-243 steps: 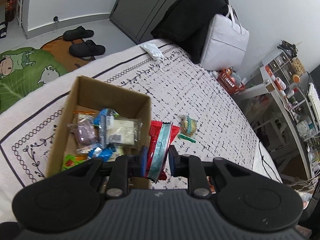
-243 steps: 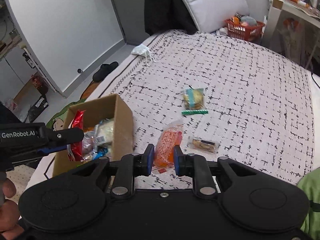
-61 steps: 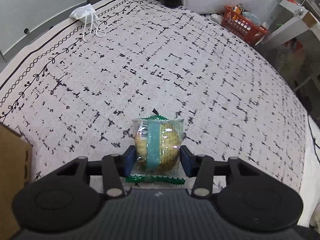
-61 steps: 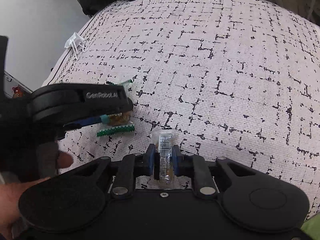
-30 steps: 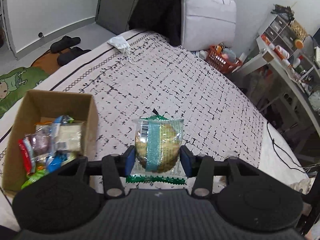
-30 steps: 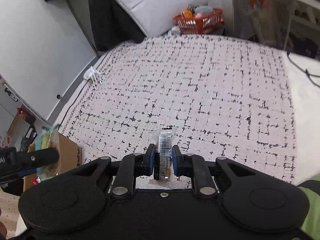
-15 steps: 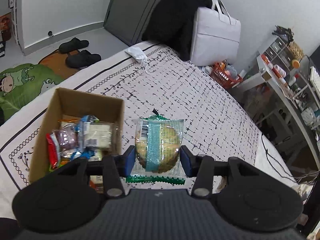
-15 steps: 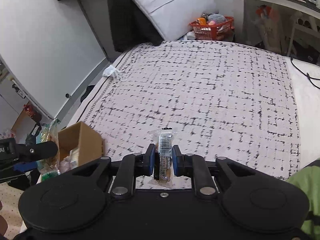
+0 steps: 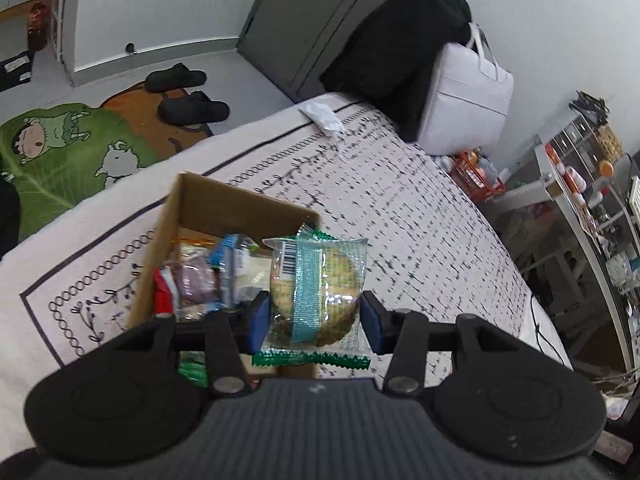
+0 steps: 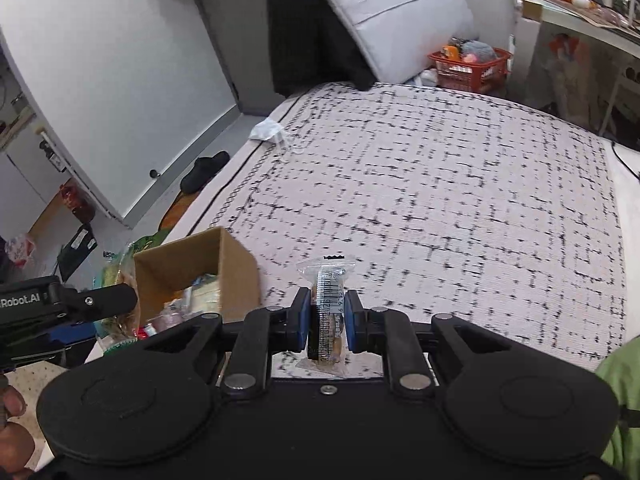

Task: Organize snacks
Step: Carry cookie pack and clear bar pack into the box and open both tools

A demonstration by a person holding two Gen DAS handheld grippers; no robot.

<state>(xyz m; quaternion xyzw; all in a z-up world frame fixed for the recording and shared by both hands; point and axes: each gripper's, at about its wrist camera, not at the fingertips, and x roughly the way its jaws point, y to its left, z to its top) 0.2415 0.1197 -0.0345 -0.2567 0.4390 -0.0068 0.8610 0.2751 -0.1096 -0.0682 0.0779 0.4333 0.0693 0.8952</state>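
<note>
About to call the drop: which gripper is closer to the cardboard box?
Left. The left gripper, clamping the green-edged biscuit pack, hangs over the cardboard box. The right gripper, clamping a small clear packet, sits off to the box's right side.

- round biscuit in a clear glossy plastic wrapper with a teal band (image 9: 316, 288), between the blue matt pads (image 9: 256, 322); crinkled film catches light
- brown matt cardboard box (image 9: 224, 204), left of the jaws; glossy packets inside
- white woven cloth bedcover with black dashes (image 9: 420, 240); rough, matt
- slim snack in clear glossy film (image 10: 328, 312), pinched between blue pads
</note>
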